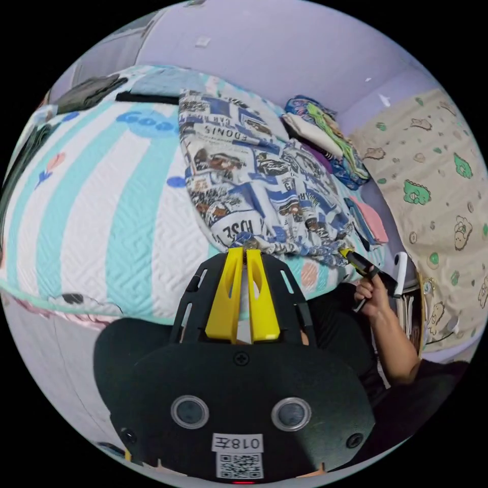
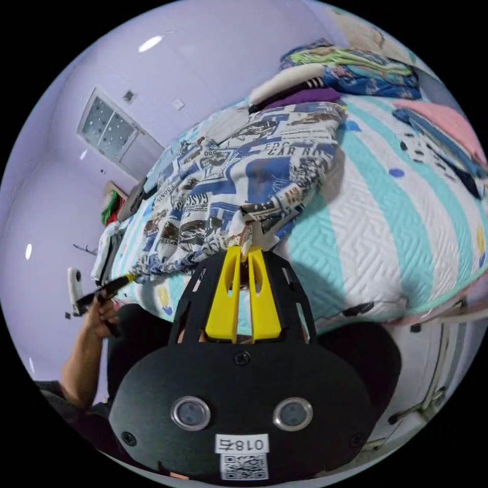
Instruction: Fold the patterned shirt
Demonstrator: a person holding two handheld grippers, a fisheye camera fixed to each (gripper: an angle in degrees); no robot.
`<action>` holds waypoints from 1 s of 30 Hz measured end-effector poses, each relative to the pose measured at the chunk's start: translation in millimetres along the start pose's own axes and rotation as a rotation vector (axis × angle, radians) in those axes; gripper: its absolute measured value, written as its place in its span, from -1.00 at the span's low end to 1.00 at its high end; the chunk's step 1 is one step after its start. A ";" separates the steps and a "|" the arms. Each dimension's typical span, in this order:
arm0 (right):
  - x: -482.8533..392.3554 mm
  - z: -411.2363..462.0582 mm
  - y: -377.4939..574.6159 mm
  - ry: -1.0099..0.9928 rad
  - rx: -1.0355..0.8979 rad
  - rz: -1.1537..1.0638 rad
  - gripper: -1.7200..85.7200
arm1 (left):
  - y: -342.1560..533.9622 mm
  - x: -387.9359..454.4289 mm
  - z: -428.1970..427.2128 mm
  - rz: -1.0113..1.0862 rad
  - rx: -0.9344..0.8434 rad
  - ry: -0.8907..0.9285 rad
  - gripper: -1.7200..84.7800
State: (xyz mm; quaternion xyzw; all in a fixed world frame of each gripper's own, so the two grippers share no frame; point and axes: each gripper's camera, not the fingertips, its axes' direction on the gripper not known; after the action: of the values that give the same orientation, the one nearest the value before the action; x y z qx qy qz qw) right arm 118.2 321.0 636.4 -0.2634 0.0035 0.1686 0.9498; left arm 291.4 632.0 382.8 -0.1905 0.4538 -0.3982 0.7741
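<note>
The patterned shirt (image 1: 254,178) lay bunched on the striped bed quilt (image 1: 96,213), its near hem lifted. The left tongs (image 1: 245,247) pinched one hem corner, jaws closed on the cloth; the right tongs (image 2: 245,247) likewise clamped the other corner. Folded clothes (image 2: 351,66) were stacked at the bed's far side.

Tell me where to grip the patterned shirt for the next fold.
Judging by its pose, grip the patterned shirt by its near edge, coming from the bed's near side. That edge hangs there bunched, and the left hand-held gripper and right hand-held gripper already pinch its two ends.
</note>
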 end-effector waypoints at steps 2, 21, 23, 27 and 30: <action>1.9 -8.1 -4.7 -0.013 0.008 0.001 -0.94 | 10.0 1.7 3.3 -0.009 0.018 0.017 -0.98; 46.1 -81.7 -26.4 -0.054 -0.085 0.000 -0.81 | 49.1 -6.1 -115.3 -0.151 0.261 0.089 -0.81; 54.3 -88.8 -33.1 -0.082 -0.075 0.016 -0.78 | 48.0 -8.9 -125.7 -0.188 0.283 0.114 -0.77; 71.5 -82.0 -56.3 -0.182 -0.097 0.079 -0.73 | 33.5 7.4 -110.6 -0.202 0.234 0.164 -0.71; 82.8 -71.8 -68.7 -0.162 -0.135 0.113 -0.71 | 17.9 30.8 -86.6 -0.193 0.148 0.160 -0.68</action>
State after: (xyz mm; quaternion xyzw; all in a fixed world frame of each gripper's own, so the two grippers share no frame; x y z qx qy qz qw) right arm 224.3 256.1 601.0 -0.3115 -0.0699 0.2426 0.9161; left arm 233.7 624.3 309.5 -0.1431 0.4630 -0.5172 0.7054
